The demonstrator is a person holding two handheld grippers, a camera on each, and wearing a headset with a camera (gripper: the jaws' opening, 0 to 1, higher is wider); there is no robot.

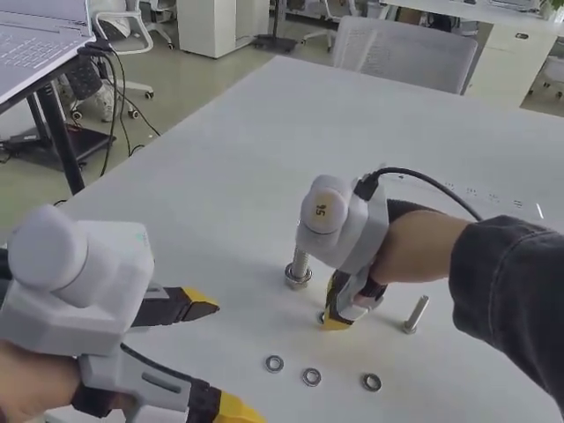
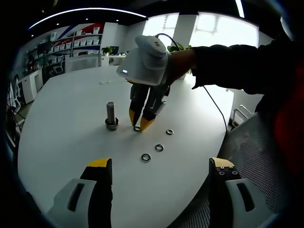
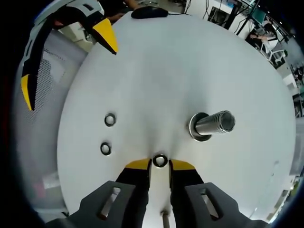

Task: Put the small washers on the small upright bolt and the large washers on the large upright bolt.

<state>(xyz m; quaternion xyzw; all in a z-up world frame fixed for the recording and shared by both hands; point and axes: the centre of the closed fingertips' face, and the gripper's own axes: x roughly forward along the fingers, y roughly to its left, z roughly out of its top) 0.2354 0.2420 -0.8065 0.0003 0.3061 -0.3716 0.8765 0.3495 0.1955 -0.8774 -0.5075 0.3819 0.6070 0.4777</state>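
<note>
Large bolt (image 1: 298,269) (image 2: 111,116) (image 3: 209,124) stood upright, head down, on the white table (image 1: 264,159).

Right gripper (image 1: 339,319) (image 2: 141,124) (image 3: 160,164) pointed down at the table just beside the large bolt. Its jaws were drawn to a narrow gap, with one washer (image 1: 322,317) (image 2: 137,128) (image 3: 160,160) lying flat at the mouth of the gap. Could not tell whether the tips pinched it.

Three loose washers (image 1: 311,377) (image 2: 159,147) lay in a row near the large bolt, on the person's side of it.

Small bolt (image 1: 415,315) lay on its side, beyond the right gripper from the large bolt.

Left gripper (image 1: 216,357) (image 2: 161,164) (image 3: 66,64) was held well apart from the large bolt, past the washer row, with its jaws spread wide and nothing between them.
</note>
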